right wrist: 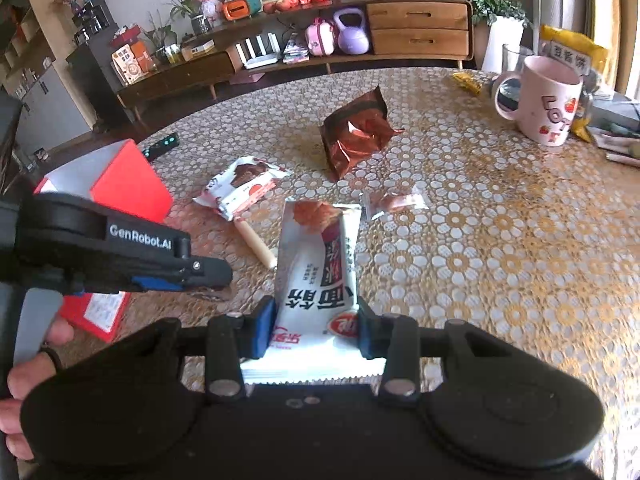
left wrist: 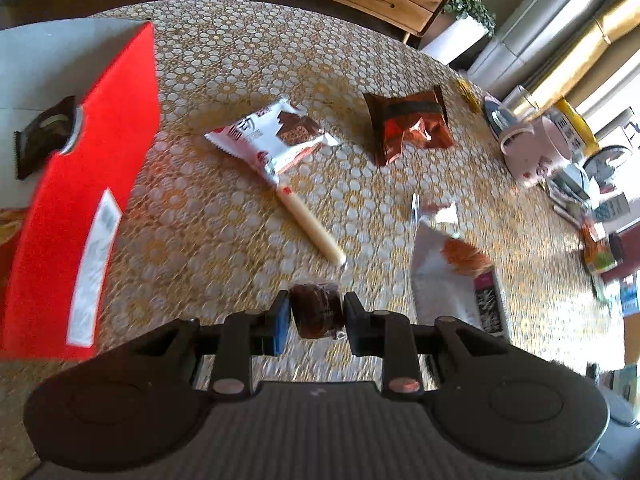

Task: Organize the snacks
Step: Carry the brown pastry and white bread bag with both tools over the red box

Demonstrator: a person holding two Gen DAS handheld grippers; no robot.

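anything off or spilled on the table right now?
No spill or damage visible. Snacks lie scattered at odd angles: the brown foil pack looks crumpled, and the chocolate cake pack overlaps the sausage stick. The pink mug stands upright.

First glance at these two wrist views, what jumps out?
The red box dominates the left of the left wrist view, a dark snack already inside. Each gripper is clamped on a snack: the left gripper on a small brown cake, the right gripper on a long white packet. More wrappers lie loose on the gold patterned tablecloth.
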